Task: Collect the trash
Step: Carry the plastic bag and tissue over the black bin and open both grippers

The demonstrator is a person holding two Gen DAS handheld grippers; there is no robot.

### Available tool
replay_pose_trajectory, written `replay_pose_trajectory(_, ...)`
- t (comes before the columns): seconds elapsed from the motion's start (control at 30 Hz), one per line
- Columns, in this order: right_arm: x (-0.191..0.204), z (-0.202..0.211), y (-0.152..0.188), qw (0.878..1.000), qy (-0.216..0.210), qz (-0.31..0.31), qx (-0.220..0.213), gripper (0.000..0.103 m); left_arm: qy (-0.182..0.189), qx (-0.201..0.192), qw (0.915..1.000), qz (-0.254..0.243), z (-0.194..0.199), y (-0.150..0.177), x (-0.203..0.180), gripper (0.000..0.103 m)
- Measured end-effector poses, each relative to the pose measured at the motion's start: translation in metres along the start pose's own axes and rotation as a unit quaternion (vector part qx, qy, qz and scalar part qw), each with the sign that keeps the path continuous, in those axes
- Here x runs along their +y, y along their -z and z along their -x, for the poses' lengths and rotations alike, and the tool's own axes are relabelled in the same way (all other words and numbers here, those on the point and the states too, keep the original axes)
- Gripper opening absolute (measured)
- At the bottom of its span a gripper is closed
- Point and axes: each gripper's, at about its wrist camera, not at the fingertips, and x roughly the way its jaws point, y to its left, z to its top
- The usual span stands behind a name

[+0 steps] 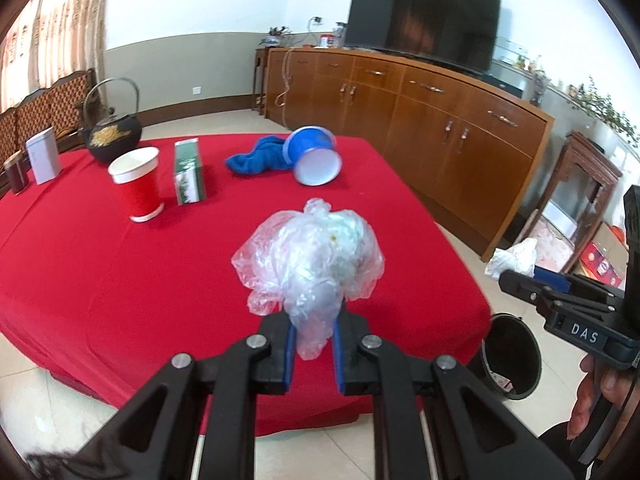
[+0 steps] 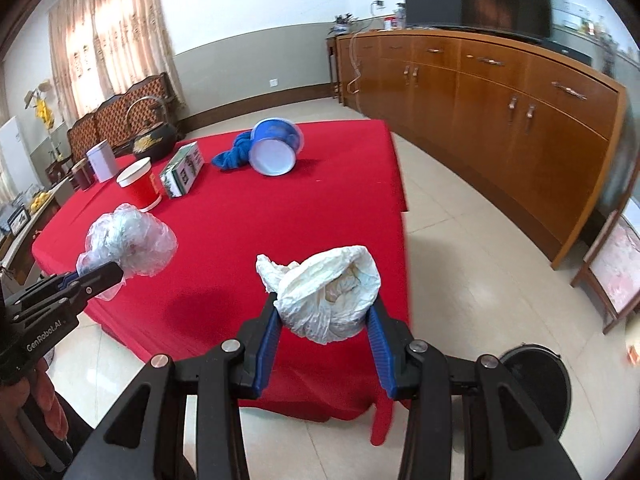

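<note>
The left gripper pinches the clear plastic bag; the right gripper squeezes white paper. Either might slip (both squashy) and miss the black bin.

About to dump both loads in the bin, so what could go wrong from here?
The left gripper pinches only the tail of the clear plastic wad, which may slip out over the red table. The black bin stands low beside the table, so the crumpled white paper in the right gripper could miss it.
</note>
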Motion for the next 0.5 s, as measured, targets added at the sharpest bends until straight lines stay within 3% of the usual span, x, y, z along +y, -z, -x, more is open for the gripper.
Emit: replay_pose_trajectory(0.5,-0.074,0.062,0.029,0.996,0.064,-0.056,-0.027,0.044,0.064,-0.009,0.9967,-0.050,0.001,0.005,-0.081,0.016)
